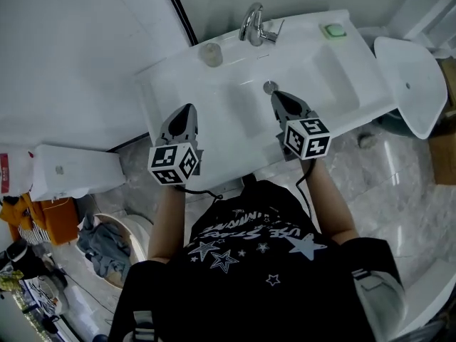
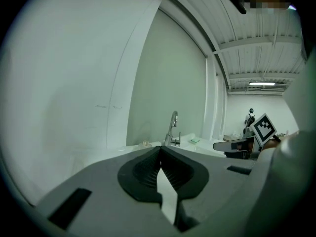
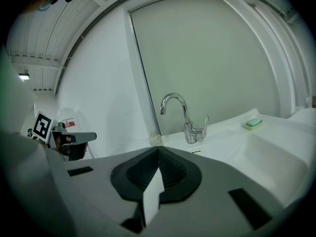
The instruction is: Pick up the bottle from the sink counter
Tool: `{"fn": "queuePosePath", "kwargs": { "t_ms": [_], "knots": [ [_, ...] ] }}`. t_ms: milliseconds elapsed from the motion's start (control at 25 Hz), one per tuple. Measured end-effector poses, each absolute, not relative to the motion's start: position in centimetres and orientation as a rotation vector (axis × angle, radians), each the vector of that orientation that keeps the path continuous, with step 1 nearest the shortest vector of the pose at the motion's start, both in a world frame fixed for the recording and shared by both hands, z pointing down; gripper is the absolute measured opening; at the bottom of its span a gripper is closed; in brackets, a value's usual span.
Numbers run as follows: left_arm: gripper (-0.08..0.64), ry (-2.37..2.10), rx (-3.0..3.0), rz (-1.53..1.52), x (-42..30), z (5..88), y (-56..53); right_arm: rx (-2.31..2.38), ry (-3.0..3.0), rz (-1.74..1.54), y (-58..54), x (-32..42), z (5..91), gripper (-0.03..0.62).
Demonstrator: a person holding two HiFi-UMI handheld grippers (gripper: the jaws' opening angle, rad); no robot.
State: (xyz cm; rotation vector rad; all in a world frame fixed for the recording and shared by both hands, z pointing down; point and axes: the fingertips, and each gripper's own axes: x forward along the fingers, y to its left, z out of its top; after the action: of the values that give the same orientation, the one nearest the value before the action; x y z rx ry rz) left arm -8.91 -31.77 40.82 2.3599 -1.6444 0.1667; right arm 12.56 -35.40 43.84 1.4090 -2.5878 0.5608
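The bottle (image 1: 211, 53) is a small clear one standing on the white sink counter (image 1: 162, 77), left of the faucet; it shows small and far in the left gripper view (image 2: 145, 143) and the right gripper view (image 3: 154, 135). My left gripper (image 1: 189, 109) (image 2: 160, 149) hovers over the counter's front left, short of the bottle, jaws shut and empty. My right gripper (image 1: 276, 94) (image 3: 158, 149) hangs over the basin near the drain (image 1: 269, 86), also shut with nothing in it. Each gripper shows at the edge of the other's view.
A chrome faucet (image 1: 251, 23) (image 3: 185, 117) stands at the back of the basin, with a green soap (image 1: 333, 30) to its right. A toilet (image 1: 410, 84) is right of the sink. A white box (image 1: 71, 169) and a basket of clothes (image 1: 107, 244) are on the left.
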Motion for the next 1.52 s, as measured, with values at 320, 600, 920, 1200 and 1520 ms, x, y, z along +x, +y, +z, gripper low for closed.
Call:
{"fn": "queuePosePath", "kwargs": {
  "t_ms": [320, 600, 920, 1200, 1520],
  "knots": [
    [0.009, -1.63, 2.329, 0.151, -10.3, 40.8, -39.3, 1.331, -2.583, 0.59, -40.9, 11.1, 45.4, 0.006],
    [0.176, -1.498, 2.334, 0.213, -9.1, 44.2, -44.6, 1.3, -2.556, 0.643, -44.4, 10.2, 47.4, 0.006],
    [0.362, -1.517, 2.354, 0.301, -7.6, 48.7, -50.2, 1.29, -2.518, 0.716, -46.4, 9.6, 50.1, 0.006],
    [0.388, -1.535, 2.346, 0.335, -6.3, 51.2, -53.1, 1.296, -2.48, 0.775, -47.4, 10.0, 52.7, 0.006],
    [0.393, -1.545, 2.32, 0.377, -5.6, 53.9, -55.1, 1.322, -2.444, 0.823, -48.4, 10.8, 54.5, 0.006]
  ]
}}
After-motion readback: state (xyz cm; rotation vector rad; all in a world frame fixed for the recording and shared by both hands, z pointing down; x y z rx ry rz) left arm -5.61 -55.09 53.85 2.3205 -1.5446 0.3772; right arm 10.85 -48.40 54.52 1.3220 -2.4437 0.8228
